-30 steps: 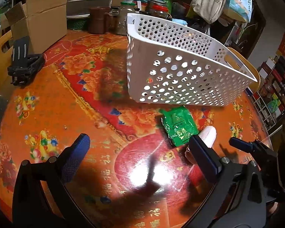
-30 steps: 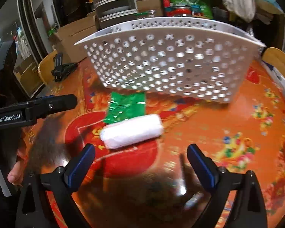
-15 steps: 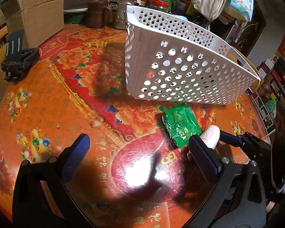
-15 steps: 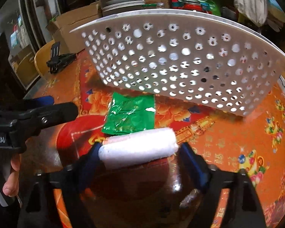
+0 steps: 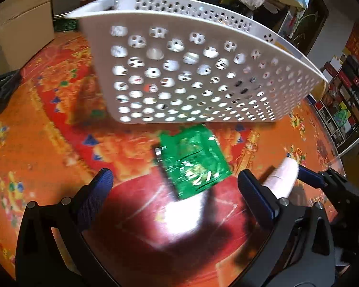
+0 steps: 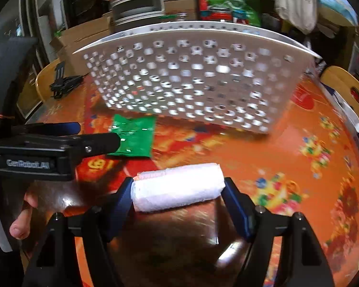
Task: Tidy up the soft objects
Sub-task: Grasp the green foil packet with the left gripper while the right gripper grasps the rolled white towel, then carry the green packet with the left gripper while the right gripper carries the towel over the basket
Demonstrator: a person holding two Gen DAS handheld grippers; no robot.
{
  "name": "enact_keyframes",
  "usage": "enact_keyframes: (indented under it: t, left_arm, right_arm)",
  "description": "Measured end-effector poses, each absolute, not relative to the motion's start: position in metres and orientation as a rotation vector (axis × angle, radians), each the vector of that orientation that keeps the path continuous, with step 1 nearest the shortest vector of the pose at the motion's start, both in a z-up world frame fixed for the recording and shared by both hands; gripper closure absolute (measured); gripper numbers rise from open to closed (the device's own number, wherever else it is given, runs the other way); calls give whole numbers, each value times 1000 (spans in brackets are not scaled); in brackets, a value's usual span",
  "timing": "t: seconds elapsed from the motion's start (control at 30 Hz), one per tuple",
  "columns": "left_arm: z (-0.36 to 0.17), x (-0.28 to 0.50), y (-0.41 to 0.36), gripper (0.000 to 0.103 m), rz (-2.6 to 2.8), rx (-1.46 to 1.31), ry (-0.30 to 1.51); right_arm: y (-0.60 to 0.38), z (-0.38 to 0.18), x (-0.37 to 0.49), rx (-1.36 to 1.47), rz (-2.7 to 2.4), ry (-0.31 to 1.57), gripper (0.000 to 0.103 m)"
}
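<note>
While my right gripper [image 6: 178, 197] is closing, its blue pads sit at the two ends of the rolled white towel [image 6: 177, 187] low in the middle of the right wrist view; they touch or nearly touch it, but I cannot yet call it a firm clench. The roll's long axis runs left to right across the frame, from one pad to the other, with the right end tipped slightly upward. It lies on or just above the glossy orange and red table [image 6: 306, 148]; blur keeps me from telling which.

My left gripper [image 5: 174, 187] stands wide apart with nothing in it, hovering low in its own frame over the green foil packet [image 5: 193, 161]. The packet lies flat at frame centre, its long axis slanting from upper left to lower right, just below the basket wall.

Farther out, the white perforated basket [image 5: 203, 76] fills the upper half of both views. I judge the sorting barely begun: both soft items are outside the basket, and I cannot see whether anything is inside. What is left is lifting the towel in, then the packet.
</note>
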State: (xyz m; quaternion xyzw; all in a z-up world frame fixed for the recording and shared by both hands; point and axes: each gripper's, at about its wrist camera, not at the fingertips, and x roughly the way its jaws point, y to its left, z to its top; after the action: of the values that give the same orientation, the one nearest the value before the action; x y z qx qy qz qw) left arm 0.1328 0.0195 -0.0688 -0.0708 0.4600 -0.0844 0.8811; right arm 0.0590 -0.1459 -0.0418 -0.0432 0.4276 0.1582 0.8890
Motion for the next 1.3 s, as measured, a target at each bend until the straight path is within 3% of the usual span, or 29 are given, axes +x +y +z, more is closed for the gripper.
enact_keyframes:
  t: [0.43,0.53,0.6,0.77,0.8,0.87,1.3]
  left_arm:
    - [-80,150,-34,4,-81,-36,961]
    - [-76,150,-46,18,-73,-7,945]
    - [-72,146,-52,33,-80,-3,935]
    - [-68,137,-71,42,-89,32,914]
    - [-66,134,-75,51,-86,46,901]
    - [-61,128,-79,57,-103,35,886]
    - [-51,83,-46,71,-157,-25,817]
  right_arm:
    - [-184,-37,51,-26,312,868,30]
    - [-185,-35,50,-18,310,861,30]
    - [-186,-34,49,-15,309,858,30]
    - [-187,-30,46,-9,308,850,30]
    - [-187,-29,45,-8,308,848,30]
    - [-188,-27,44,-5,305,844,30]
    - [-181,-18,36,-12,309,830,30]
